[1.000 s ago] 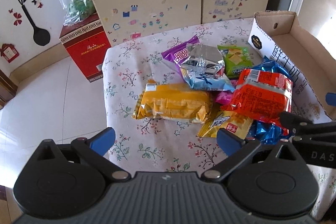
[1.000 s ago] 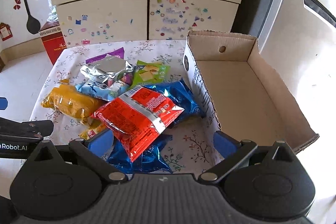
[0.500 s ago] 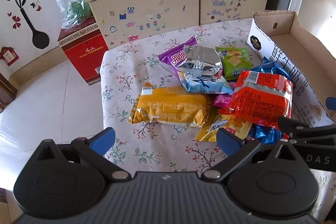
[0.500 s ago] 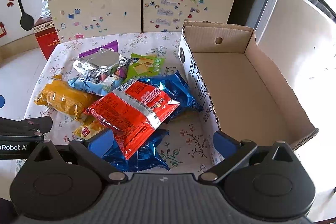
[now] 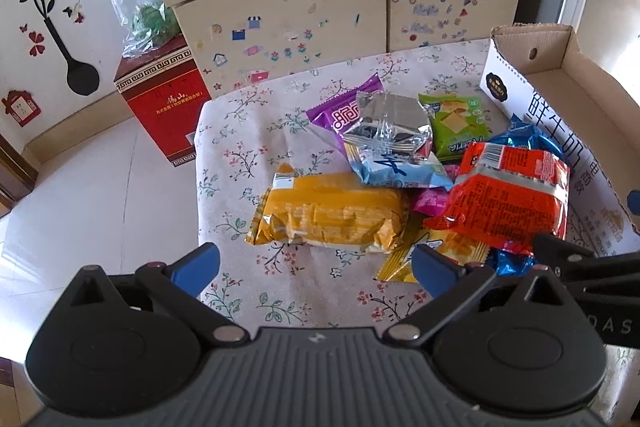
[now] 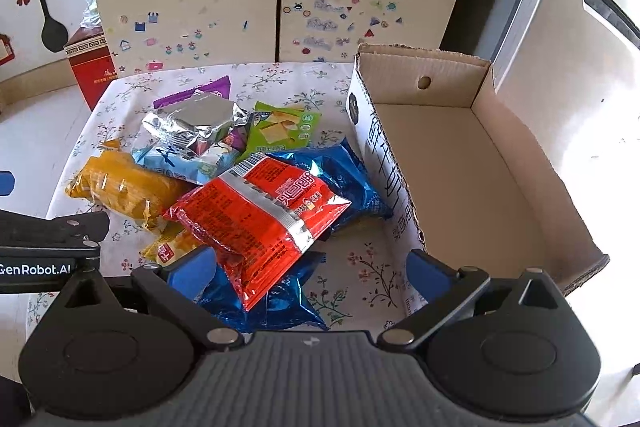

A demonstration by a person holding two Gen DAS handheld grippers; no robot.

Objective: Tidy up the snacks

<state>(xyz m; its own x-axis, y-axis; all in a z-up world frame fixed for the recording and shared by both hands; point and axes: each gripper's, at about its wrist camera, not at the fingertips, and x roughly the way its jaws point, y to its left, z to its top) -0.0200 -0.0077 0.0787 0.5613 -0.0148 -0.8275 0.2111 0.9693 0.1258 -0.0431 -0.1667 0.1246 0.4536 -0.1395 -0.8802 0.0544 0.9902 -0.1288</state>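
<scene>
While both tools hover over the floral-cloth table [image 5: 240, 155], let's count: one orange-yellow biscuit pack [image 5: 328, 217], one red crinkly snack bag [image 6: 256, 217] on top of two shiny blue packets [image 6: 340, 179], one silver foil pouch [image 5: 390, 127], one pale blue pack [image 5: 400, 171], one green cracker packet [image 5: 460, 125], one purple wrapper [image 5: 340, 107], one small yellow sachet [image 5: 440, 251] and a pink packet [image 5: 430, 199] peeking out at frame centre. One open brown cardboard box [image 6: 460, 163] sits at right, nothing inside. Left gripper [image 5: 314, 263] spread wide, holding nothing; right gripper [image 6: 308, 273] likewise wide and empty. Compared with a second ago, the pile sits slightly lower in the right view; nothing on the table has moved.
</scene>
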